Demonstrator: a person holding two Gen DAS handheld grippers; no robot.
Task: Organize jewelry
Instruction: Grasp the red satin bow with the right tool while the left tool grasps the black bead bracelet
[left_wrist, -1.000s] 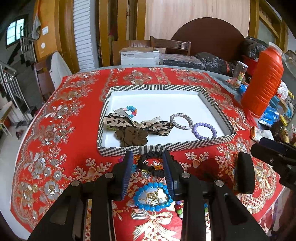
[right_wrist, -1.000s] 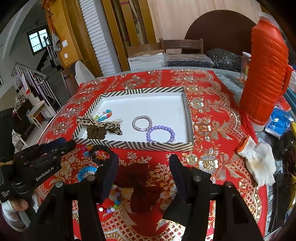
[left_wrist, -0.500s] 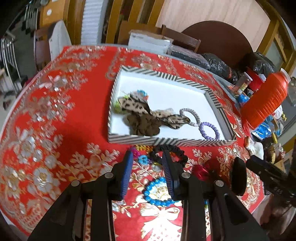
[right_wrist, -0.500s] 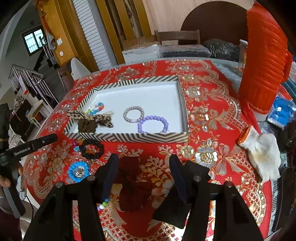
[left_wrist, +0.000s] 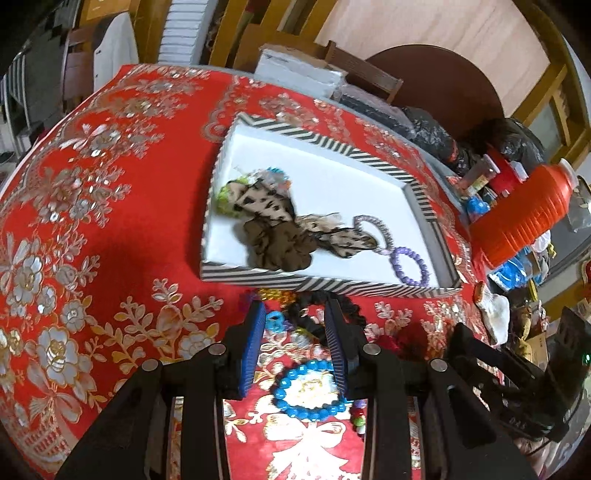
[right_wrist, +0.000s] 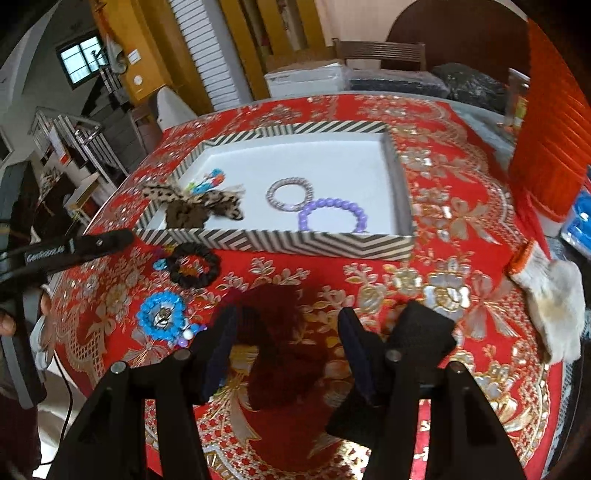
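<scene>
Both grippers, left gripper (left_wrist: 295, 343) and right gripper (right_wrist: 286, 349), gape unclenched; the dark red scrunchie (right_wrist: 280, 332) lies lengthwise near-to-far between the right jaws

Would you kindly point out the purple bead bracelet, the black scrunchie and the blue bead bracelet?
purple bead bracelet (right_wrist: 357, 213): right wrist view, its right-hand beads.
black scrunchie (right_wrist: 212, 271): right wrist view, its right rim.
blue bead bracelet (left_wrist: 286, 398): left wrist view, its left beads.

text: "GenRobot.AI", blurred | on: left gripper (right_wrist: 74, 249) | other text: none legible
</scene>
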